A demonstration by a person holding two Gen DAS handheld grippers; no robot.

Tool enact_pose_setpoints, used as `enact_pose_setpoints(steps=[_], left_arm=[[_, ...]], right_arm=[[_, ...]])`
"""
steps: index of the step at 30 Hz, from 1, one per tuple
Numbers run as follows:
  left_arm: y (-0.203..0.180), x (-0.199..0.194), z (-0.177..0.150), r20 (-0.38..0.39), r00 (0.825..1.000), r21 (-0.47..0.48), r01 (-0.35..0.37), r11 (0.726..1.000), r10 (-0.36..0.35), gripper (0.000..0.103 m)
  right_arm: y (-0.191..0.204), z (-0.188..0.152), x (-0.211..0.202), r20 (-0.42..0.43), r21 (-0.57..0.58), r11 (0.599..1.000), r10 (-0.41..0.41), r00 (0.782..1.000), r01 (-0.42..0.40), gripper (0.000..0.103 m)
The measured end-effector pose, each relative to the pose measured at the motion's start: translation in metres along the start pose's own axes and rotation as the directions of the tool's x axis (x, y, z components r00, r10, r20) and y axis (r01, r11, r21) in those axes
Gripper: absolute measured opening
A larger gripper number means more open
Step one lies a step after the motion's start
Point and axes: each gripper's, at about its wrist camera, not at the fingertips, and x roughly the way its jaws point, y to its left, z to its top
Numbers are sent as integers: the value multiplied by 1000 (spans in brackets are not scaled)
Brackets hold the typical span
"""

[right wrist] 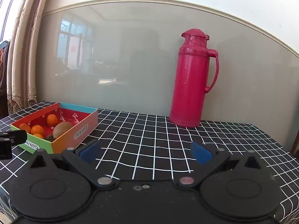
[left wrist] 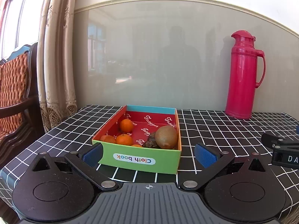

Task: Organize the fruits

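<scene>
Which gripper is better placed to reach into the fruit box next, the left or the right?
Left, probably. The left gripper is open and faces the box straight on, with the kiwi just ahead. The right gripper is open over bare tablecloth, with the box off to its left.

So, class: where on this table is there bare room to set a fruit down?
Bare checked cloth lies between the box and the red flask, and right of the flask. Inside the box the near end is crowded with oranges and a kiwi; its far end is free.

Pink thermos [right wrist: 194, 78], checked tablecloth [right wrist: 149, 130], curtain [left wrist: 56, 56]
</scene>
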Motion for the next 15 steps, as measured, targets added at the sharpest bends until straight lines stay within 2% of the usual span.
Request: enact_pose_setpoints(steps=[15], left_arm=[[1,-1,0,2,1000,6,-3,1000,3,103]], right_arm=[[2,0,2,-9,-14,1000,6,1000,-6,103]])
